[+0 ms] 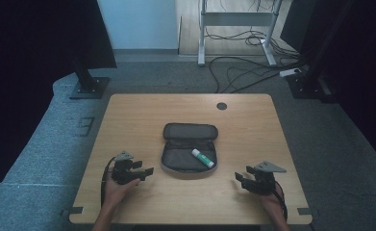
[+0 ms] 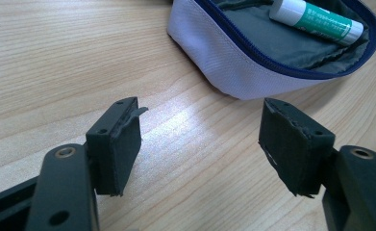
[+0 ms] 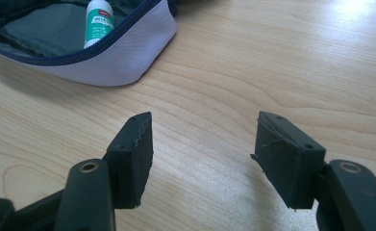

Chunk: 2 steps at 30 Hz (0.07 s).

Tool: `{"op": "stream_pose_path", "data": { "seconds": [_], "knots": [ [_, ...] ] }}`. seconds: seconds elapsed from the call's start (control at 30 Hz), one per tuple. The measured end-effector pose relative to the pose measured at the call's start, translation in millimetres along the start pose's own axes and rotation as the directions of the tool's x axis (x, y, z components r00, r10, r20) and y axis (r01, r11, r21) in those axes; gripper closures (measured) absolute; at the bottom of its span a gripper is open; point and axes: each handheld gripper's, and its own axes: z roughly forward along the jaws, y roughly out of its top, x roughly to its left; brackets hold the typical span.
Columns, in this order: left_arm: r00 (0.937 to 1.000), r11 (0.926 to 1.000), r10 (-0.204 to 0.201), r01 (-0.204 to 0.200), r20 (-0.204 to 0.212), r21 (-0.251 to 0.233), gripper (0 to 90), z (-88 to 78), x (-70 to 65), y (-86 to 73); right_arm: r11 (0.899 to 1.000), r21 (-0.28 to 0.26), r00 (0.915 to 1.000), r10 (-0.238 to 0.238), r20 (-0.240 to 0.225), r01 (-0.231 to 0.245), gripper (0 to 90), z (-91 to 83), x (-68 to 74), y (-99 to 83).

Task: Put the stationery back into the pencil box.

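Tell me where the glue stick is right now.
In the high view the glue stick lies inside the open pencil case at the table's middle, toward the case's right edge, between the two grippers and touched by neither.

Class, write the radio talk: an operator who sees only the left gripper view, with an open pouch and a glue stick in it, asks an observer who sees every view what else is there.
Operator: My view cuts the pouch off. Is its lid fully open?
Observer: Yes. In the high view the pouch lies unzipped, its flap folded back flat toward the far edge of the table.
Operator: Where is the other tool?
Observer: The right tool rests near the table's front right, apart from the pouch, jaws open with nothing between them.
Operator: Where in the pouch does the glue stick sit?
Observer: The glue stick lies slanted in the right part of the near half.
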Motion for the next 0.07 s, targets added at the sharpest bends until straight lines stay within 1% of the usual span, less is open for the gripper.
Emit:
{"op": "stream_pose_path", "data": {
  "seconds": [0.07],
  "knots": [
    [1.0,1.0,0.0,0.0,0.0,0.001,31.4,0.3,0.1,0.0,1.0,0.001,1.0,-0.001,0.001,0.001,37.6,0.6,0.0,0.0]
  ]
}}
